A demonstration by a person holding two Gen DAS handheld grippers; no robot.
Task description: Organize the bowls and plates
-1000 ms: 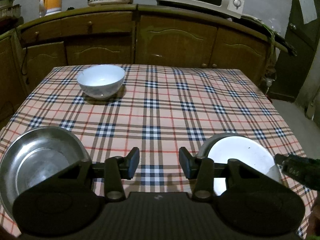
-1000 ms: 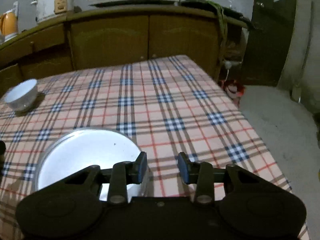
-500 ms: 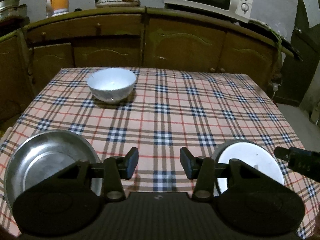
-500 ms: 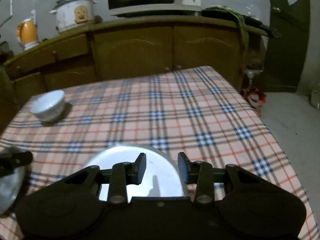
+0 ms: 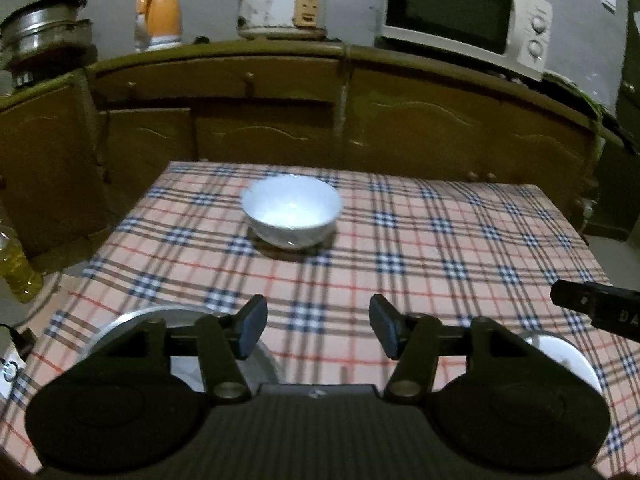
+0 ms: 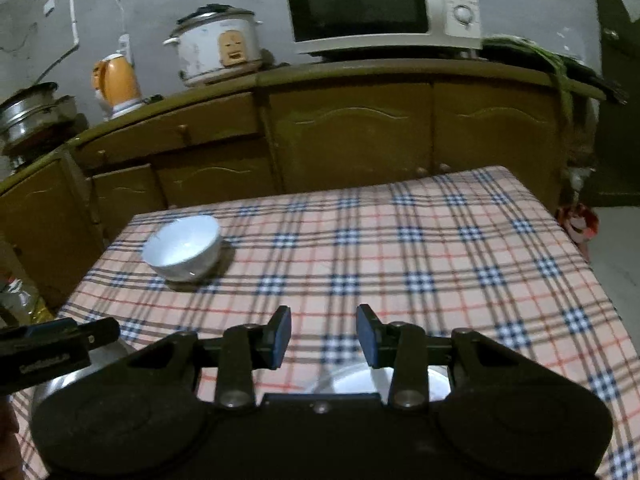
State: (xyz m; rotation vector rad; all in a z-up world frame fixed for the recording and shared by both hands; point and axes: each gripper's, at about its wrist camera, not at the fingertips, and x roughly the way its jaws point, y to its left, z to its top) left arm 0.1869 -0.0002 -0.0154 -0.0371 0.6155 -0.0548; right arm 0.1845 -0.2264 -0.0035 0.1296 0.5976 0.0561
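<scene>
Left wrist: round glossy white bowl [image 5: 292,210]

A home kitchen is indicated. A microwave [image 6: 382,2], rice cooker [image 6: 216,46] and orange kettle [image 6: 117,84] are seen at 12 o'clock on wooden cabinets [image 6: 348,128]; a plaid-clothed surface [image 6: 440,248] is noted below.

The tablecloth [image 5: 420,256] is pink with blue, white and red checks. The bowl [image 5: 292,210] is white. The metal bowl [image 6: 68,376] is shiny silver. The plate [image 5: 568,360] is white. The cupboards [image 6: 352,136] are brown, the kettle [image 5: 158,16] is orange, and the microwave [image 6: 384,4] is white.
</scene>
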